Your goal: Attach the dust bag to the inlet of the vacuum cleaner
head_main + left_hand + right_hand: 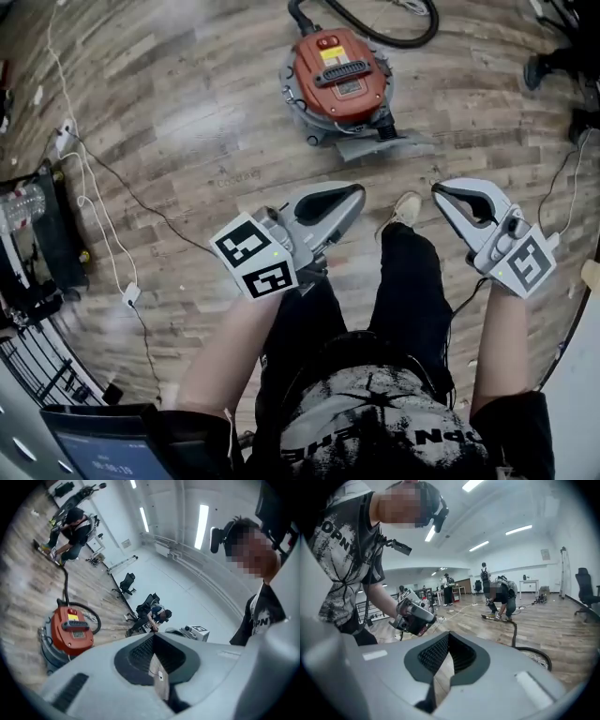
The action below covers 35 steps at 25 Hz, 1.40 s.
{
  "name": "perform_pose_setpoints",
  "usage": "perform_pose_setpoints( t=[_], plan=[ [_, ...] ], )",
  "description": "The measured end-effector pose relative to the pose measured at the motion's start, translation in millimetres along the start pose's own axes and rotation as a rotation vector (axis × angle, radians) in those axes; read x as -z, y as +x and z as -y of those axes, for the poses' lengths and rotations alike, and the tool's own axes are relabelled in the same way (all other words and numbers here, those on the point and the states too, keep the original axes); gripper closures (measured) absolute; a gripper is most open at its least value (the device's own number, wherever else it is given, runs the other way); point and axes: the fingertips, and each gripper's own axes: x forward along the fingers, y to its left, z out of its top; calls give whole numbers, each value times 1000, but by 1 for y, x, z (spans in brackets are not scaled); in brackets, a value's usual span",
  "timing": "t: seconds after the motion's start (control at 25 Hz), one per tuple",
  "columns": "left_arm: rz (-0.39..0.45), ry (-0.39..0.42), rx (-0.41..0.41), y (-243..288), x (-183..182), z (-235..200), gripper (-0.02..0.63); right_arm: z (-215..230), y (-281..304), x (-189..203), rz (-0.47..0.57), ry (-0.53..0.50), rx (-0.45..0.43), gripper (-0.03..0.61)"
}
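Observation:
The vacuum cleaner (337, 70), with a red-orange lid on a grey drum, stands on the wood floor ahead of my feet; it also shows in the left gripper view (70, 630). Its black hose (375, 33) loops behind it. My left gripper (358, 191) is held up in the air, shut and empty, with its pads meeting at the tip (154, 634). My right gripper (437, 189) is raised beside it, also shut with nothing between its jaws (449, 633). Both are well short of the vacuum. No dust bag shows in any view.
White cables and a power strip (66, 141) run along the left, beside a black rack (37, 244). A laptop (103, 450) sits at the bottom left. Another person's feet (553, 66) are at the top right. People crouch further off (501, 599).

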Motion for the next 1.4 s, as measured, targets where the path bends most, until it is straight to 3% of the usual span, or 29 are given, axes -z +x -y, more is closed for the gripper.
perform_pose_setpoints(
  t=[0.16,0.28,0.48,0.76,1.04,1.4],
  plan=[
    [43,81,3,-49,-63,58,612,-42,-6,-73,87,45,16,574],
    [61,176,5,-86,-106,98,612,-78,-13,-111,94,42,30,574],
    [55,331,37,-143,-141,158,612,-151,-17,-170,203,-7,98,573],
    [23,517,85,-189,-124,234,612,-234,-32,-202,333,-18,198,572],
    [-6,661,150,-198,-104,284,612,-267,-62,-214,339,-66,342,572],
    [-1,802,118,-182,-65,361,612,-311,-132,-231,404,-139,301,572]
  ],
)
